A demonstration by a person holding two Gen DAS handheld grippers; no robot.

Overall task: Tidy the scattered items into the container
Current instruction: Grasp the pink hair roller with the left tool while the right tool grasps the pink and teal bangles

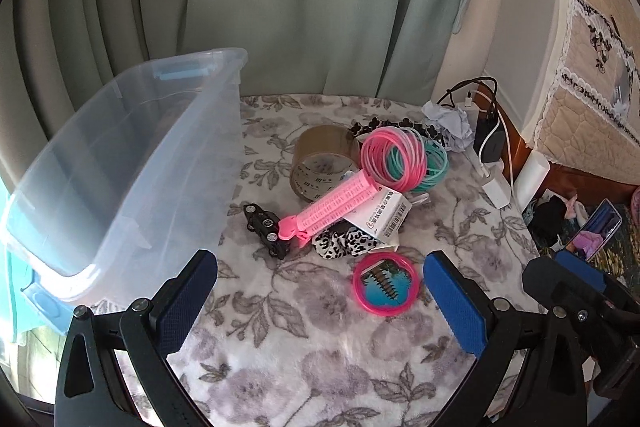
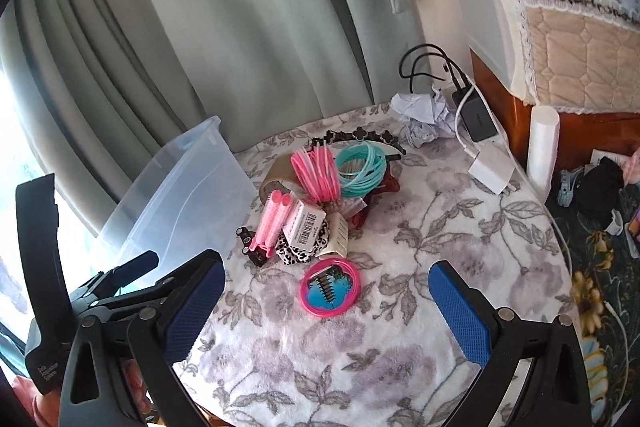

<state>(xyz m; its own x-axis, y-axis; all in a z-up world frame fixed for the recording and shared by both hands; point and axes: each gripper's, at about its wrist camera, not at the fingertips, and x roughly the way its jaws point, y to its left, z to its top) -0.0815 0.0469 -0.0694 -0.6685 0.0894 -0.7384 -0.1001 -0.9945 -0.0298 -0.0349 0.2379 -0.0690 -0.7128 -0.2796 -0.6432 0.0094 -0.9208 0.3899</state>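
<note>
Both tongs (image 1: 320, 295) (image 2: 326, 303) gape empty before the pink ring (image 2: 330, 289), clutter pile (image 2: 316, 195) behind it.

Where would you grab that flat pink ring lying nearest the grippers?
Probably on its near rim, coming from above. The pink ring lies flat on the floral cloth, apart from the pile, so one finger could go inside the hoop and one outside.
</note>
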